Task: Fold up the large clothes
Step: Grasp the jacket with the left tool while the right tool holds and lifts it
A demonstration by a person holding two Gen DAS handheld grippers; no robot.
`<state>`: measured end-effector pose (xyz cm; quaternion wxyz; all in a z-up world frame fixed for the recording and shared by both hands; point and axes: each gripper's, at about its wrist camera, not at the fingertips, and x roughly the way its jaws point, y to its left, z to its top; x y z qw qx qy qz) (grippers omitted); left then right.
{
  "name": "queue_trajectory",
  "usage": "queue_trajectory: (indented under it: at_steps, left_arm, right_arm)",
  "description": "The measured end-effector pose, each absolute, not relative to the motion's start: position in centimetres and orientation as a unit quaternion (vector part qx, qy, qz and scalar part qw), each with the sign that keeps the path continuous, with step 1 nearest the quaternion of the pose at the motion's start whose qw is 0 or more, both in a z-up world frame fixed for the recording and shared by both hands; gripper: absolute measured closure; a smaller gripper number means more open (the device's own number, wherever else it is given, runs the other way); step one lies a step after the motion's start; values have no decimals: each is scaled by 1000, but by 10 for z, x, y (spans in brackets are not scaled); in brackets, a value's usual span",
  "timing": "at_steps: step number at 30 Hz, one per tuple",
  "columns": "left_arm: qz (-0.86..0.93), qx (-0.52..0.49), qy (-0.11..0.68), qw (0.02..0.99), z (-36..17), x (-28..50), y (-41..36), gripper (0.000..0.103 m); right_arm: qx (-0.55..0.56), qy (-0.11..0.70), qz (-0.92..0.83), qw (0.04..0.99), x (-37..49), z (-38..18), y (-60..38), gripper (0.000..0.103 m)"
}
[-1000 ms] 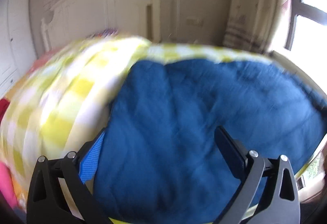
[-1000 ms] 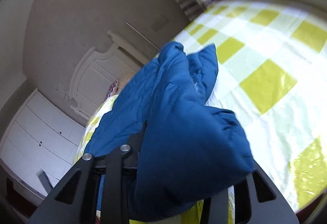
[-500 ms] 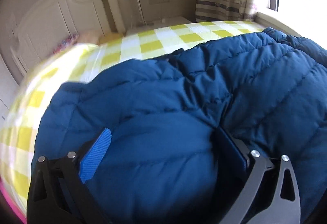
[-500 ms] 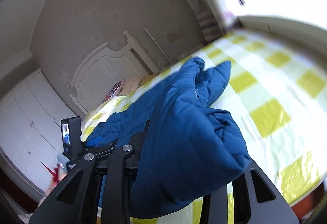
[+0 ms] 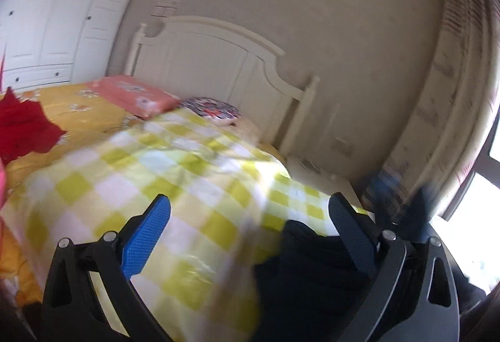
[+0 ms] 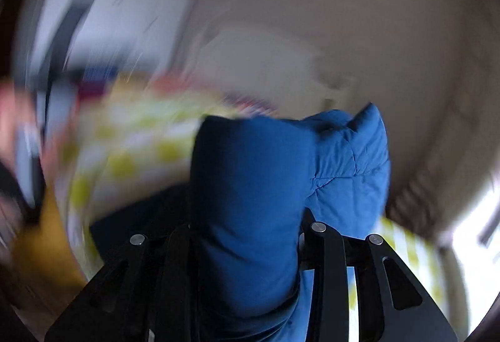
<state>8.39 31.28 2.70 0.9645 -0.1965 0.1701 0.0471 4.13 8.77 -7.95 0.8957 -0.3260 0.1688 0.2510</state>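
Observation:
A blue puffy jacket (image 6: 256, 185) fills the middle of the right wrist view. My right gripper (image 6: 250, 235) is shut on a thick fold of it and holds it up above the bed; the fingertips are hidden in the fabric. In the left wrist view my left gripper (image 5: 250, 217) is open and empty above the yellow-checked bedspread (image 5: 125, 185). A dark, shadowed part of the jacket (image 5: 312, 264) lies low between its fingers, nearer the right finger (image 5: 350, 232). Both views are blurred by motion.
A white headboard (image 5: 218, 61) stands at the far end of the bed, with a pink pillow (image 5: 131, 92) and a patterned pillow (image 5: 212, 106) before it. A red garment (image 5: 22, 129) lies on an orange sheet at left. White wardrobe (image 5: 56, 14) at left, curtain and window at right.
My left gripper has swung up and left off the jacket and now faces the headboard. My right gripper has lifted and turned with the jacket fold still in it.

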Motion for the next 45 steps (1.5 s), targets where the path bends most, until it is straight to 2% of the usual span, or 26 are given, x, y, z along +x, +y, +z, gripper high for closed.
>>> queue_trajectory:
  at_steps: [2,5,9,13,15,17,19,21,23,26,30,33,34,35,36,37,40,43,45]
  left_arm:
    - [43,-188,176,965,26,79,317,3]
    - [17,-150,197,969,22,81,302,3]
    - [-16,-121,220,968,10,91,292,2]
    - [5,-189,296,936,-39,130,308,4]
    - [12,-206,303,930,-52,133,312,4]
    - [7,-207,287,935,-43,131,310,4]
    - [-4,-159,251,955,-12,124,294,4]
    - [-29,-86,217,972,25,120,266,3]
    - [-75,-13,212,974,47,126,232,3]
    - [-148,72,246,955,56,151,175,3]
    - [-176,119,322,922,27,212,122,3]
    - [-166,160,397,888,-34,263,108,2]
    - [-187,145,414,879,-57,275,115,2]
    - [-214,89,416,880,-67,282,132,2]
    - [-218,62,418,879,-72,285,143,2]
    - [-201,51,417,885,-77,285,155,2]
    - [-185,32,401,897,-91,282,173,2]
    - [-175,30,390,903,-95,280,175,2]
    - [-171,28,386,906,-95,282,175,2]
  right_arm:
    - [-391,188,265,861,43,-123,130,68]
    - [-455,150,239,845,34,-152,158,68]
    - [-366,182,265,873,47,-115,130,70]
    - [-309,179,271,894,41,-77,109,71]
    - [-302,187,273,894,43,-70,114,70]
    - [-316,189,274,888,44,-76,126,70]
    - [-353,195,274,873,43,-100,144,69]
    - [-420,187,267,847,38,-136,163,54]
    - [-483,143,232,832,26,-159,176,47]
    - [-485,145,232,831,24,-159,175,46]
    - [-496,136,232,826,21,-160,173,42]
    - [-511,124,241,816,12,-160,166,38]
    - [-518,118,251,809,5,-158,160,36]
    - [-520,116,260,805,0,-156,154,28]
    - [-518,116,275,802,-8,-151,144,17]
    - [-510,118,295,800,-15,-145,133,16]
    - [-433,146,356,815,-23,-109,92,16]
    - [-310,144,334,878,9,-52,41,17]
    - [-243,148,308,908,48,-24,13,27]
